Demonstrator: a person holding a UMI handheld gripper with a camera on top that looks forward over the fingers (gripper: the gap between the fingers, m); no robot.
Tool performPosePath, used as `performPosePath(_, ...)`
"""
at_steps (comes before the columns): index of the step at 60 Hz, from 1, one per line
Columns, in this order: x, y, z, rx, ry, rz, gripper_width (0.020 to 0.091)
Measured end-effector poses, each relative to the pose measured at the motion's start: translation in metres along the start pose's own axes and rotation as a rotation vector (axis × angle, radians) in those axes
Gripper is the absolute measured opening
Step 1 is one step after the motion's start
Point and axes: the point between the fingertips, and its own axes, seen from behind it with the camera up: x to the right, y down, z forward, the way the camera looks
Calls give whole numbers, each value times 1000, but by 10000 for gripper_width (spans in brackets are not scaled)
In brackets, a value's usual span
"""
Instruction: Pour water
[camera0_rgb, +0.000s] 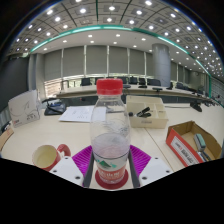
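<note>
Standing upright between the two fingers of our hand-held gripper (110, 165), a clear plastic water bottle (110, 130) with a red cap (110, 87) fills the middle of what we see. We can make out the magenta pads (82, 157) flanking its lower body on either side, close against the plastic, though we cannot tell whether both of them actually press on it or whether the bottle rests on its own base. A label with red print wraps the bottle's lower part, and we cannot read the water level inside it.

Just beside the left finger, we see a small cup (46, 156) with a pale rim and a reddish side, sitting on the light wooden table (60, 132). On the other side, an open cardboard box (195, 142) holds a few items we cannot identify. Beyond the bottle lie sheets of paper (76, 114), a flat tray-like object (150, 113) with something dark on it, and a pale, box-shaped item (24, 106) at the far left.

Behind the table we see a large office room with dark chairs (140, 81), a row of windows and a ceiling dotted with round lights and a green strip.
</note>
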Motion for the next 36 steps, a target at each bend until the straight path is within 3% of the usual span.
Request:
performPosePath(2, 0, 3, -1, -24, 4, 4, 682)
performPosePath(4, 1, 4, -4, -45, 6, 9, 850)
performPosePath(5, 1, 4, -6, -54, 8, 14, 865)
performPosePath(7, 3, 5, -11, -74, 22, 30, 822)
performPosePath(11, 8, 9, -23, -124, 54, 53, 864)
performPosePath(22, -15, 0, -90, -238, 60, 55, 857)
performPosePath(32, -47, -19, -169, -306, 61, 52, 857)
performPosePath(36, -61, -29, -203, -302, 62, 41, 861)
